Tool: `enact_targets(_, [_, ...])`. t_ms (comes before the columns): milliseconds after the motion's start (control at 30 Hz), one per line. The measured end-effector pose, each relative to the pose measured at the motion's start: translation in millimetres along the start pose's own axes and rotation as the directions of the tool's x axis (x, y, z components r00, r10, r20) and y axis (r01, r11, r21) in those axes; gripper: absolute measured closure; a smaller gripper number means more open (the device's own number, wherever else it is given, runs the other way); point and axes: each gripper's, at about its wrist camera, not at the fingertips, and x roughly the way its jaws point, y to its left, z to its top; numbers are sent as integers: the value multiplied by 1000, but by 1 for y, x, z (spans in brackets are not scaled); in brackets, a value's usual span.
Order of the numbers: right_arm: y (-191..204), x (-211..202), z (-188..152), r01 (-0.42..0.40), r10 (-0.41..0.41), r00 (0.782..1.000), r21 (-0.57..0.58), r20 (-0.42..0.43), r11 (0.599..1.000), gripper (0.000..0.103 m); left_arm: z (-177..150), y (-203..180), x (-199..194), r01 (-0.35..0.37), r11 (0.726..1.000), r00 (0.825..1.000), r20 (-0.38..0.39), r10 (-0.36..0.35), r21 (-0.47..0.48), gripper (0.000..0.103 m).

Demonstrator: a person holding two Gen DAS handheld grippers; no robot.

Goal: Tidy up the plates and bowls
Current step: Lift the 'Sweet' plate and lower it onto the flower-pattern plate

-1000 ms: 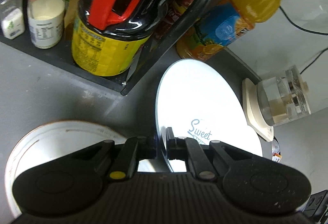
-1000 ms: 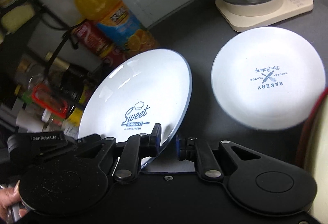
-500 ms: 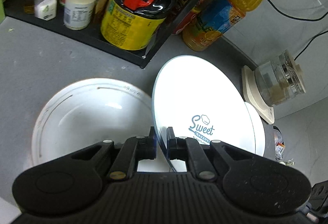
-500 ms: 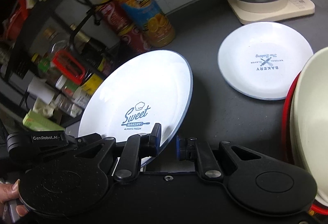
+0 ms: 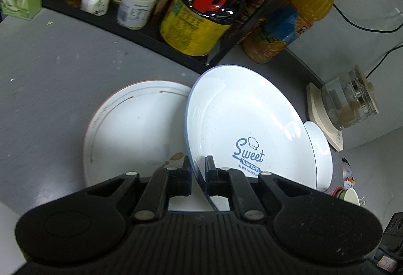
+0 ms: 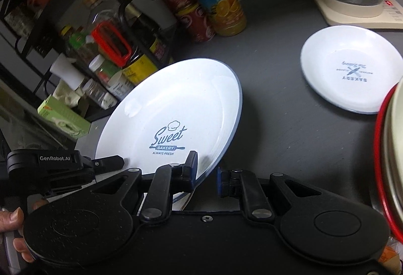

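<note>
Left gripper [image 5: 197, 175] clamps tilted Sweet Bakery plate [image 5: 241, 129] rim.

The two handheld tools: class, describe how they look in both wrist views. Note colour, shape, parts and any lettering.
Both tools are matt black plastic. The left tool has a ribbed body, two round speckled lobes, and angled link arms with silver pivot pins leading to blocky fingers. The right tool has the same build, with blue pads on its fingers. In the right wrist view, the left tool's side reads "GenRobot.AI" in white.
</note>
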Motion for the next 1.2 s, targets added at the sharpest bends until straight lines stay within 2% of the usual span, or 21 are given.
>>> enact_targets(700, [30,29,-8,5,-16,994,-103,-107,995,88,-21,54,-1,-58,985,997,-54,50,-164,94])
enact_targets(1000, [34,39,-10,33,-46,991,-98,-129,995,89,-28,69,6,-74,971,995,-89,55,-227,92])
enact_targets(1200, [33,43,-10,38,-51,988,-84,-148,996,90,-21,73,8,-83,967,991,-118,56,-242,93])
